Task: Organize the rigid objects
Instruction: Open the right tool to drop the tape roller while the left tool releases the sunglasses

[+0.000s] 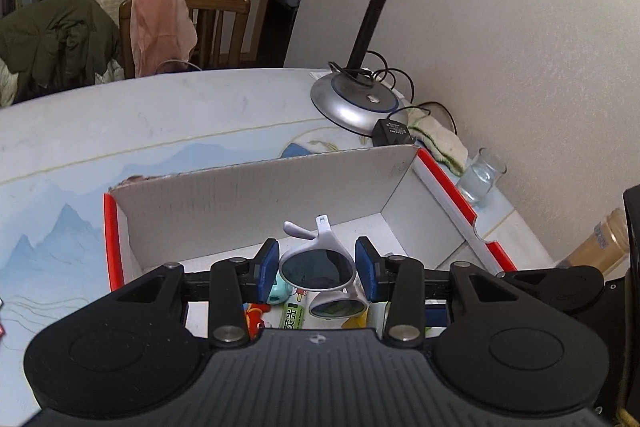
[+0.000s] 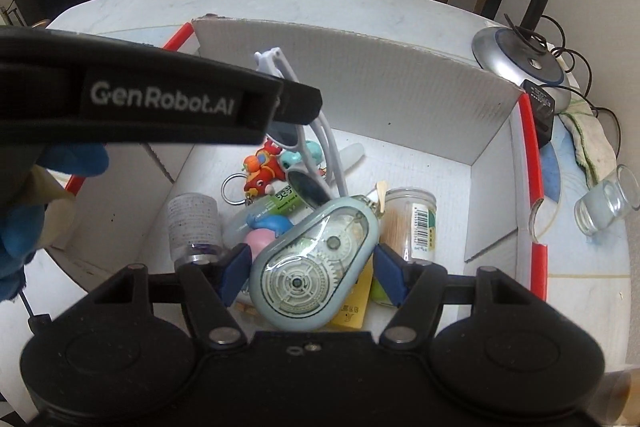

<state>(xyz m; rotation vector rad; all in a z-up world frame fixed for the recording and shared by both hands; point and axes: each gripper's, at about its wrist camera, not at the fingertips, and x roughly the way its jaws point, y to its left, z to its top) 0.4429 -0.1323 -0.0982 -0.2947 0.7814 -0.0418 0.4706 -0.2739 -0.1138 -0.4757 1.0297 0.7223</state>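
White sunglasses (image 1: 318, 269) with dark lenses sit between the blue pads of my left gripper (image 1: 318, 267), which is shut on them above the open cardboard box (image 1: 248, 195) with red edges. In the right wrist view the sunglasses (image 2: 332, 151) hang from that gripper over the box's middle. My right gripper (image 2: 312, 269) is shut on a pale blue correction-tape dispenser (image 2: 312, 259), held tilted just above the box contents. In the box (image 2: 360, 83) lie a red fish keychain (image 2: 262, 175), a green tube (image 2: 280, 201), a toothpick jar (image 2: 412, 223) and a small bottle (image 2: 194, 223).
A desk lamp base (image 1: 352, 99) with tangled cord and a black adapter (image 1: 392, 131) stands behind the box. A cloth (image 1: 436, 143) and a small glass (image 1: 480, 175) are at the box's right side. A blue-gloved hand (image 2: 20, 227) holds the left gripper. Chairs draped with clothes stand beyond the table.
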